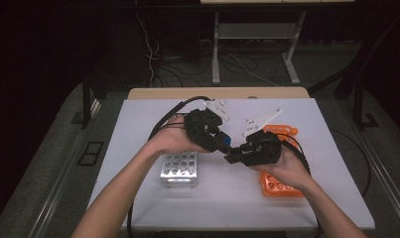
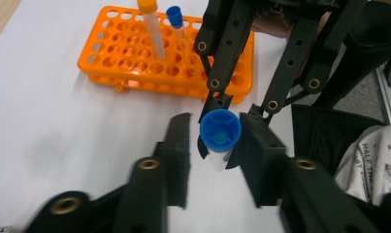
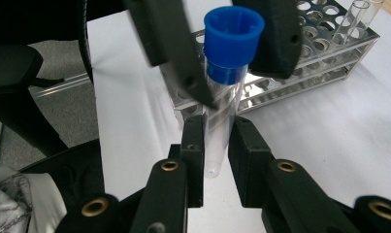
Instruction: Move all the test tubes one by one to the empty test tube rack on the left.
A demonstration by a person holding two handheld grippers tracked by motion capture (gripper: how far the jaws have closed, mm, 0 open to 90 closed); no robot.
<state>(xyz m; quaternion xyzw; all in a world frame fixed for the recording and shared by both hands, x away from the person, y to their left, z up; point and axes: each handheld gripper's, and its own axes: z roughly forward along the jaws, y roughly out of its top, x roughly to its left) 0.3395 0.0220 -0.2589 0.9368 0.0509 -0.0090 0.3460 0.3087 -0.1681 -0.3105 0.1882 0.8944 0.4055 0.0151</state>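
Note:
A clear tube with a blue cap point(image 3: 233, 36) hangs above the white table point(image 1: 227, 198), between both grippers. My right gripper point(image 3: 218, 124) is shut on the tube's glass body point(image 3: 217, 141) below the cap. My left gripper point(image 2: 215, 131) is open around the blue cap point(image 2: 220, 132) from the other side: one jaw touches the cap, while the blurred one stands a little apart. In the high view the left gripper point(image 1: 223, 144) and the right gripper point(image 1: 233, 156) meet tip to tip at mid-table, with the cap point(image 1: 227, 141) between them.
A metal tube rack point(image 1: 179, 168) stands under my left hand, with clear uncapped tubes point(image 3: 353, 14) in its far end. An orange rack point(image 2: 135, 63) holds an orange-capped tube point(image 2: 149, 7) and a blue-capped tube point(image 2: 173, 12). It lies under my right hand point(image 1: 279, 186).

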